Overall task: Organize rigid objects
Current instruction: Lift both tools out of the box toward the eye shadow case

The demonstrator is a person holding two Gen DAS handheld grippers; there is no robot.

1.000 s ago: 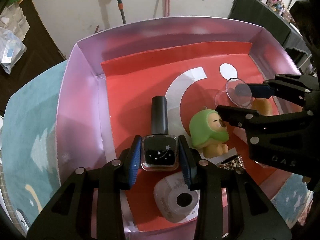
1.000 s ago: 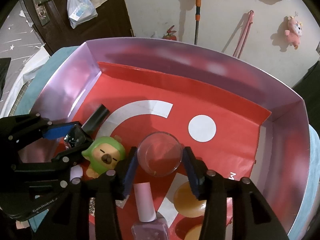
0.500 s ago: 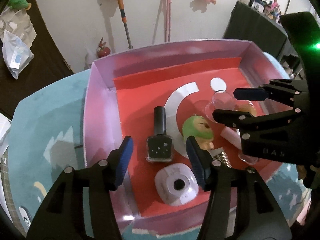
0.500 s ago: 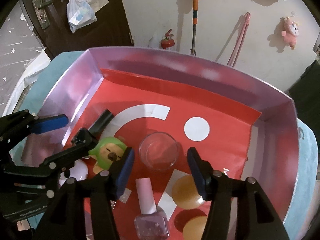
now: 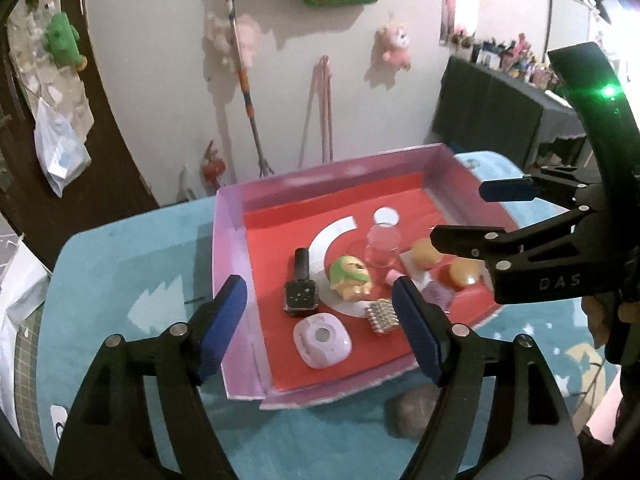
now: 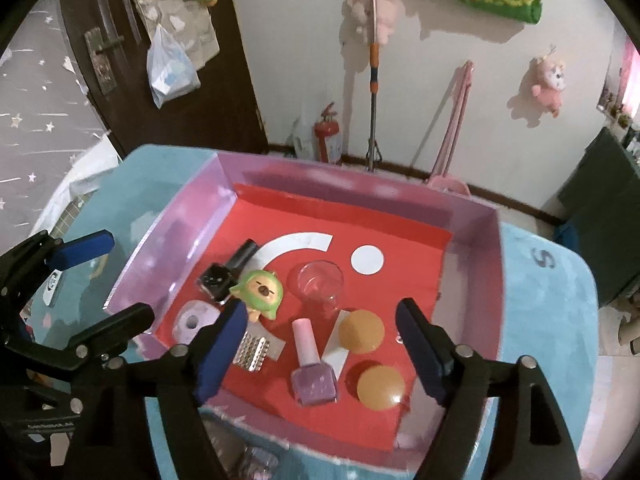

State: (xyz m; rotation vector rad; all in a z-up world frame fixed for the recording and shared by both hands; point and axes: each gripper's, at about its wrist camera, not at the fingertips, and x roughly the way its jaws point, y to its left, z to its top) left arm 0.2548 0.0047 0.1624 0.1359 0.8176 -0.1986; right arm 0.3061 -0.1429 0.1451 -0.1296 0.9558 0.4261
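Pink tray (image 5: 230, 248) with red floor on teal bench (image 5: 120, 280). In tray, all loose: black bottle (image 5: 300, 290) lying near left wall; green figure (image 5: 350, 276) just right of it; clear cup (image 5: 382, 246) upright, farther in; two orange discs (image 6: 362, 330) right; lilac bottle (image 6: 314, 376) lying near front edge; lilac case (image 5: 322, 340) and beaded clip (image 5: 382, 316) at near edge. Left gripper (image 5: 320, 326) above tray's near left corner, jaws opening, gripping nothing. Right gripper (image 6: 320, 352) above near edge, jaws opening, pads clear of everything below.
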